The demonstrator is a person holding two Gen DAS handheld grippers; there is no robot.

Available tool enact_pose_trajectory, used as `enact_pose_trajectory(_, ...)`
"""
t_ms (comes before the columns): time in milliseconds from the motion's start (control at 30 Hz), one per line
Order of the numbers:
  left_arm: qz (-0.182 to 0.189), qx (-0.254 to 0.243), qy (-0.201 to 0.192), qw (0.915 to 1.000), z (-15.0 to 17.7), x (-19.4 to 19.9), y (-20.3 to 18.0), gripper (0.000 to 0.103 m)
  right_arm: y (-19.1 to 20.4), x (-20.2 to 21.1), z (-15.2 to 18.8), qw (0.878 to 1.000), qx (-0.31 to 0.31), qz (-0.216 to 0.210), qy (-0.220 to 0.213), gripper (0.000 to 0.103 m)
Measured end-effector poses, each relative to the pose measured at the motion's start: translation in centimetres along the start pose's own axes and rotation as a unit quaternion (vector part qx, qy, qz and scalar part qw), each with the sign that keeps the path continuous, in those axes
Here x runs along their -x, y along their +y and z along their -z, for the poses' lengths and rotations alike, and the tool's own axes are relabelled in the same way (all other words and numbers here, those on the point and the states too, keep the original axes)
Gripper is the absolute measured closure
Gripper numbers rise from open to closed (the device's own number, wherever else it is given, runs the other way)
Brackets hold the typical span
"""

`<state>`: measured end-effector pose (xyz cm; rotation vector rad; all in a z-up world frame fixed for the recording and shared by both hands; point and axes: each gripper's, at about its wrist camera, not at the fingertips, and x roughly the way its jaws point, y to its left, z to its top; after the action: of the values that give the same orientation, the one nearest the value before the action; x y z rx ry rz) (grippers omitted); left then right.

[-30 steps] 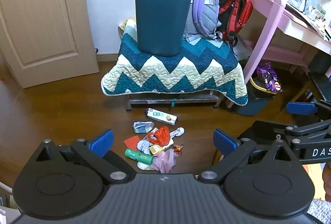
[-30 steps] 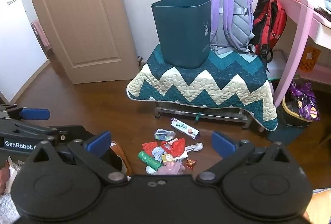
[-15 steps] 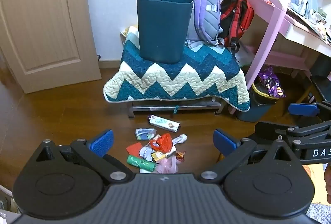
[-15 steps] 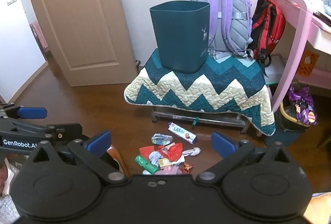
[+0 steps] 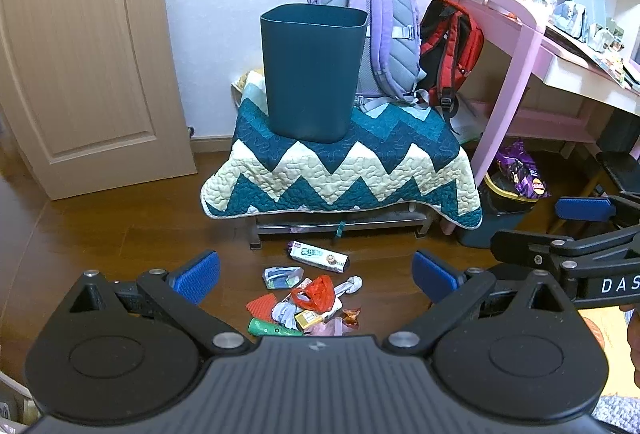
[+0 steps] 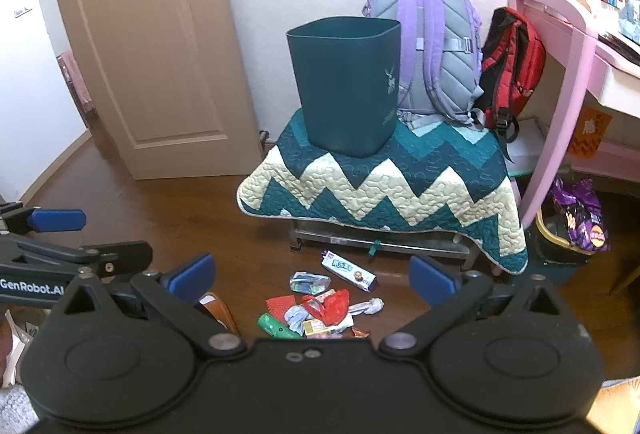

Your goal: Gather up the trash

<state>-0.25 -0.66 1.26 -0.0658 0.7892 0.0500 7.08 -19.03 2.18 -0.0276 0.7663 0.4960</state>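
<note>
A pile of trash [image 5: 308,304] [image 6: 320,308] lies on the wooden floor in front of a low bench: a white snack wrapper [image 5: 318,256], a red bag [image 5: 316,292], a green tube [image 5: 274,328] and other scraps. A dark teal bin [image 5: 312,69] [image 6: 346,85] stands upright on the quilt-covered bench [image 5: 340,169]. My left gripper [image 5: 316,274] is open, held well above and short of the pile. My right gripper [image 6: 312,278] is open too, empty, at a similar height. Each gripper shows at the edge of the other's view.
A purple backpack [image 5: 384,33] and a red backpack [image 5: 448,45] lean on the wall behind the bin. A pink desk [image 5: 520,45] stands right, with a basket of purple snack bags [image 5: 516,181] under it. A wooden door [image 5: 80,53] is at left.
Both grippers have risen and pulled back a little; the pile and bench sit lower and smaller in both views. Both stay open and empty.
</note>
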Motion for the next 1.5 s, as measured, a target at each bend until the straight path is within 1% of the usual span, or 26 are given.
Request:
enact_pose_trajectory(267,0.007,-0.005,-0.007,0.9999,0.3,0.1,0.5,0.0,0.1,0.1,0.0,1.0,0.003,-0.005,-0.003,0.0)
enact_pose_trajectory(800,0.008,-0.006,-0.02,0.9997,0.3,0.8,0.7,0.0,0.3,0.7,-0.2,1.0,0.009,-0.011,-0.012,0.0)
enact_pose_trajectory(1500,0.008,-0.006,-0.023,0.9997,0.1,1.0,0.7,0.0,0.4,0.9,-0.2,1.0,0.01,-0.011,-0.014,0.0)
